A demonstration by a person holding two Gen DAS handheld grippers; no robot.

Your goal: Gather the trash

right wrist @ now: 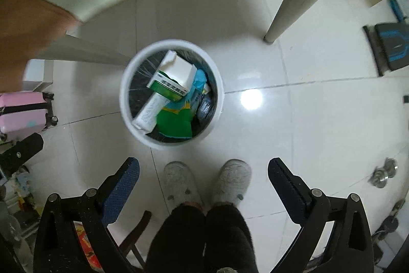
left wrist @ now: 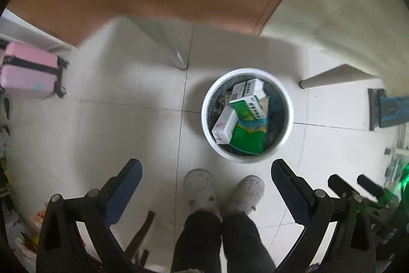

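1. Landmark: the white bin stands on the tiled floor, just beyond the person's slippers.
2. Trash: cartons and a green packet lie inside the bin; the upper carton's long axis runs diagonally across the opening.
3. Left gripper: fingers spread wide, nothing between them; the bin lies ahead and slightly toward its right finger.
4. Right gripper: fingers spread wide, empty; the bin lies ahead, toward its left finger.
5. Judgement: both point down from above the bin; neither is clearly nearer.
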